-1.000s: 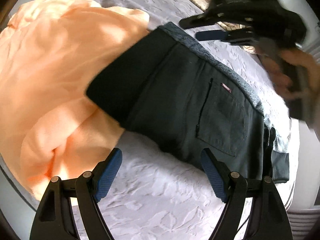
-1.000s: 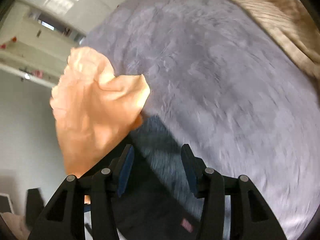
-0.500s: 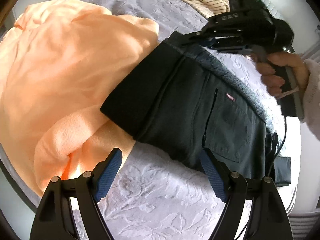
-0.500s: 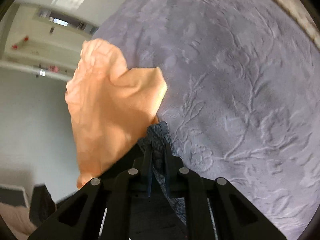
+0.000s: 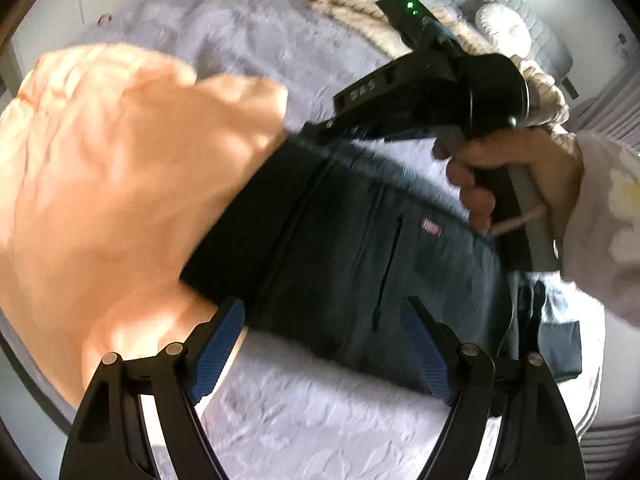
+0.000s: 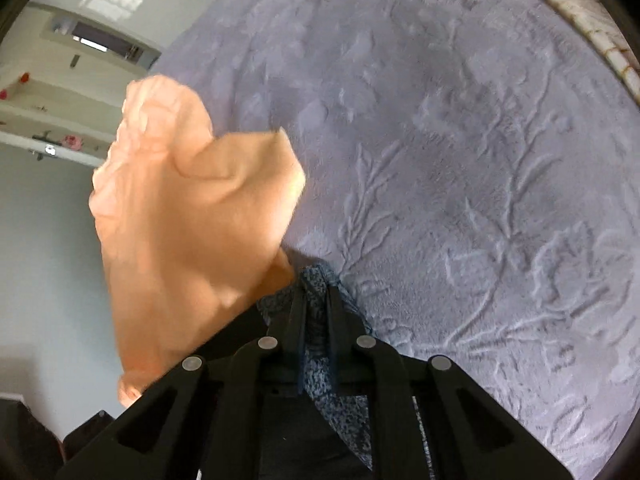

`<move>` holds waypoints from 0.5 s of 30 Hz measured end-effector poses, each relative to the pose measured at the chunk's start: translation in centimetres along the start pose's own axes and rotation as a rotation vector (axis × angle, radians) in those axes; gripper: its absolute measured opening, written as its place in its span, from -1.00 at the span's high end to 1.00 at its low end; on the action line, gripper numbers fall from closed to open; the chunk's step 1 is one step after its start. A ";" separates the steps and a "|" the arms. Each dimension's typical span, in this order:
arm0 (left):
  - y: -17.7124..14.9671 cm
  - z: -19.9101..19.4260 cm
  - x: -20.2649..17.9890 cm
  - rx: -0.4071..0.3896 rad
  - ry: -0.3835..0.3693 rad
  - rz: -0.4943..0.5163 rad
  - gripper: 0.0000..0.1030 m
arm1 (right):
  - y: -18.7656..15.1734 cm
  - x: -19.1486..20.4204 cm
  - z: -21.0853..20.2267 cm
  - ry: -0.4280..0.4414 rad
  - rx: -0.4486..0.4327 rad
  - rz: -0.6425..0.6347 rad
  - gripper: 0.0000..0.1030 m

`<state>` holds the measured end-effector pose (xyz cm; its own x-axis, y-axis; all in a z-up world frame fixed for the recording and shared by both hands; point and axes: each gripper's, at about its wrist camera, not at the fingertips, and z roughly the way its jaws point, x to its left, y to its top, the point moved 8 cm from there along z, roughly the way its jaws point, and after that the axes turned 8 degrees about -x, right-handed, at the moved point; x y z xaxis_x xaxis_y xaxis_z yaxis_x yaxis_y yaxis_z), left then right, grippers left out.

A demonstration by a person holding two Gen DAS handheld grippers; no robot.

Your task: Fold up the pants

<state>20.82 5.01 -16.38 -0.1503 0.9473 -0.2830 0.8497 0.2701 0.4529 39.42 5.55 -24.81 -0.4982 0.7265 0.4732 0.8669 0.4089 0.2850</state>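
Note:
Dark folded pants [image 5: 340, 240] lie on the grey bedspread [image 5: 320, 420], back pocket and small red label facing up. My left gripper [image 5: 322, 308] hangs open just above their near edge, with nothing between its blue pads. At the far top corner of the pants, my right gripper [image 5: 320, 130] pinches the waistband. In the right wrist view, the right gripper [image 6: 315, 296] has the speckled inner fabric of the pants [image 6: 314, 276] between its fingers; the jaws are starting to open while the pads still press on the cloth.
An orange garment [image 5: 120, 180] lies bunched against the left side of the pants, also seen as the orange garment [image 6: 192, 232] in the right wrist view. A beige striped blanket [image 5: 360, 4] lies farther back. A hand [image 5: 520, 168] in a pale sleeve holds the right gripper.
The right gripper came down onto the pants' far corner and shut on the waistband. The left gripper stayed open and rose slightly, so the pants sit closer to its fingers in view.

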 end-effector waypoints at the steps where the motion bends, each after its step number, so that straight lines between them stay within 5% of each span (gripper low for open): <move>1: 0.8 0.1 -0.5 -0.016 -0.008 0.010 -0.59 | 0.3 0.1 -0.8 -0.005 -0.018 0.006 0.69; 5: 3.2 1.2 -1.4 -0.064 -0.018 0.012 -0.59 | 0.2 0.2 -5.0 -0.021 -0.064 0.018 0.64; 8: 3.1 3.8 -0.2 -0.024 0.048 0.010 -0.59 | -1.3 -0.1 -6.9 -0.011 -0.073 0.044 0.64; 13: 1.0 5.2 1.3 0.004 0.102 0.100 -0.59 | -5.6 -4.0 -3.4 -0.074 0.006 0.174 0.68; 15: 0.7 4.8 1.2 0.007 0.107 0.127 -0.59 | -5.7 -5.0 -3.2 -0.055 -0.055 0.260 0.68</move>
<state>23.71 5.49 -20.45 -0.0945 0.9867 -0.1324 0.8686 0.1467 0.4733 36.88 -2.17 -26.18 -0.2564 0.8326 0.4910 0.9628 0.1751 0.2059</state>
